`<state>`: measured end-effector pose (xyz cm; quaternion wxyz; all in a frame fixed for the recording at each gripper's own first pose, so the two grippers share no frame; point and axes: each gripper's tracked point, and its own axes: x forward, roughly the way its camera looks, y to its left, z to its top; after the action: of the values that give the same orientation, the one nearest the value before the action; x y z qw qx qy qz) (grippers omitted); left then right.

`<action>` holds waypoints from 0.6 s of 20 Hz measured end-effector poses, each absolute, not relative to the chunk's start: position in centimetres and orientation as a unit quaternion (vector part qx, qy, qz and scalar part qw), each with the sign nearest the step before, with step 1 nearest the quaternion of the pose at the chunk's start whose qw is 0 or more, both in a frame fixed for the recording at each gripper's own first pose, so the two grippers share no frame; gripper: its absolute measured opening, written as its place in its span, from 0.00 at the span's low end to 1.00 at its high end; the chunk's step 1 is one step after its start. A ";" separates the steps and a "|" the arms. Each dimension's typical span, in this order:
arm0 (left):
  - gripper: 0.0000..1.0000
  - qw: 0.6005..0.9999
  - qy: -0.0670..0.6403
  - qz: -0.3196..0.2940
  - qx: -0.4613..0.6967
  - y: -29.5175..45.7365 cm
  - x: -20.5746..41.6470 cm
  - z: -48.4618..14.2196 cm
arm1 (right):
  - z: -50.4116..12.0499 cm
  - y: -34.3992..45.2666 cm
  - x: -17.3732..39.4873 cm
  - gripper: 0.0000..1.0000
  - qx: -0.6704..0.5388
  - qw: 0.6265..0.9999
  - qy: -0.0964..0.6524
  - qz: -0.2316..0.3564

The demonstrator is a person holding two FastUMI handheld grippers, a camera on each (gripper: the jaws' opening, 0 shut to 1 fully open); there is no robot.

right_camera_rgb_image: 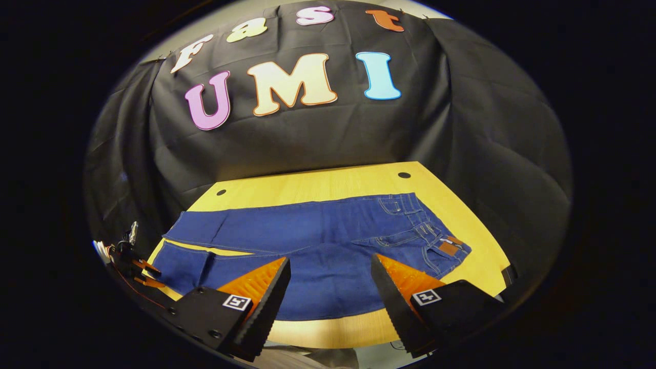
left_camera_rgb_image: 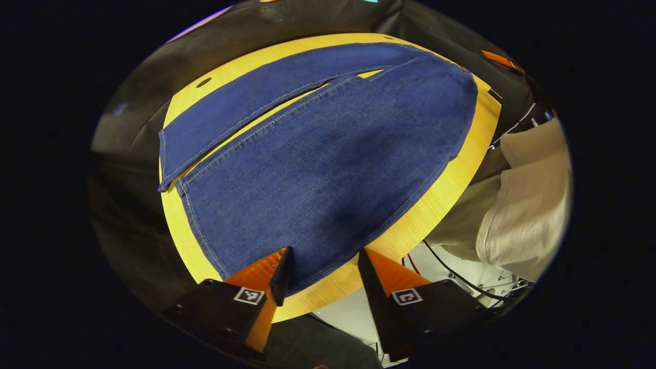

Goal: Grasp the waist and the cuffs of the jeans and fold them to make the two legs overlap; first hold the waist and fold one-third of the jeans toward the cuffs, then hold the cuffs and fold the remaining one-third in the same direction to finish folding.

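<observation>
**Jeans flat on table, both grippers apart above them**

Left gripper: fingers spread, holding nothing, above the near leg edge of the jeans. Jeans lie flat on the yellow table, legs split in a V, cuffs at far left. Person's light trousers beside the table here.

Right gripper: fingers apart, empty, over the jeans' middle. This view adds the waist with brown patch at right, other gripper at far left edge, black cloth wall behind.
</observation>
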<state>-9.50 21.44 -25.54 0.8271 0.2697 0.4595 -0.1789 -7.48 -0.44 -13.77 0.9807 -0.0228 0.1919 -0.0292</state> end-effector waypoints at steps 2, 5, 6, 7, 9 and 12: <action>0.55 0.820 0.465 -0.180 0.279 20.5 -9.4 -26.0 | -14.2 -0.7 -7.1 0.98 -0.018 0.979 0.201 -0.020; 0.16 0.818 0.466 -0.168 0.292 20.9 -8.6 -25.7 | -15.6 -1.1 -6.5 0.98 -0.031 0.974 0.224 -0.002; 0.01 0.819 0.467 -0.166 0.290 20.6 -8.6 -25.4 | -16.1 -1.3 -6.4 0.98 -0.039 0.972 0.232 0.007; 0.00 0.818 0.472 -0.162 0.287 20.8 -8.7 -25.6 | -16.6 -1.6 -6.4 0.98 -0.049 0.969 0.243 0.017; 0.00 0.818 0.476 -0.155 0.283 20.9 -8.8 -25.5 | -18.0 -2.2 -6.7 0.98 -0.075 0.960 0.266 0.050; 0.00 0.819 0.478 -0.142 0.284 20.8 -8.5 -25.6 | -19.8 -4.2 -6.8 0.94 -0.131 0.939 0.302 0.094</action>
<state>-8.53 20.77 -25.58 0.8188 0.2841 0.4783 -0.1417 -6.78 -4.21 -19.75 0.9394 -0.1312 0.3023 0.0945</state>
